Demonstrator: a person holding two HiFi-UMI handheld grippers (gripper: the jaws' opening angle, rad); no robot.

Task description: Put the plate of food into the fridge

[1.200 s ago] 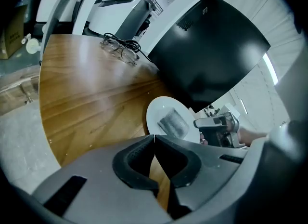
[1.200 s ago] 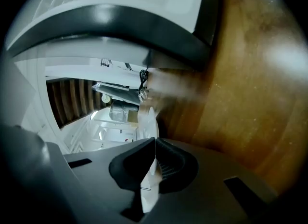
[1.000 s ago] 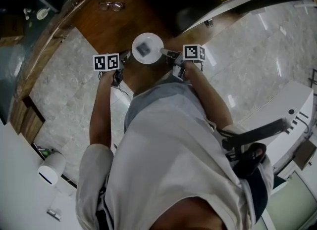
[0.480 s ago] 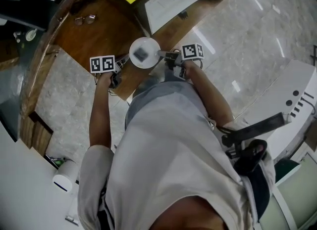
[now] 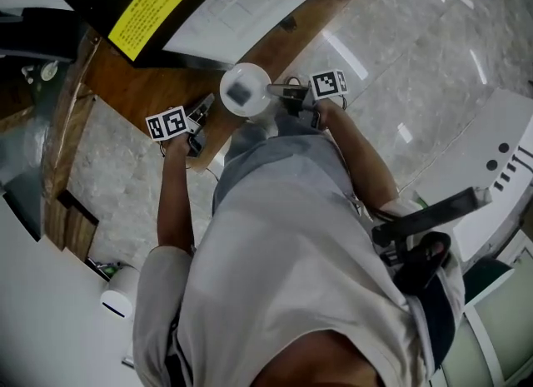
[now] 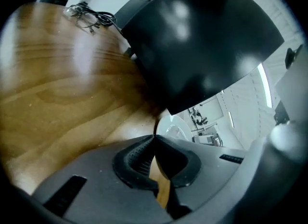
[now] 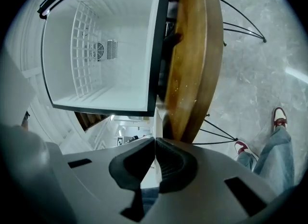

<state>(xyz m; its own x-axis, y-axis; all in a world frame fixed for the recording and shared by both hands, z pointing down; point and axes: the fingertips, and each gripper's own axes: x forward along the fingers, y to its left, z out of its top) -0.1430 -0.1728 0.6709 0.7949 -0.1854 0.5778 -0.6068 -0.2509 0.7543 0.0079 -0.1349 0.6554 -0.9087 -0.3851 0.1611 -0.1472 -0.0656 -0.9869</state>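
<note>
Wooden table (image 6: 57, 98) bears glasses (image 6: 89, 17) and fridge (image 6: 202, 40).
</note>
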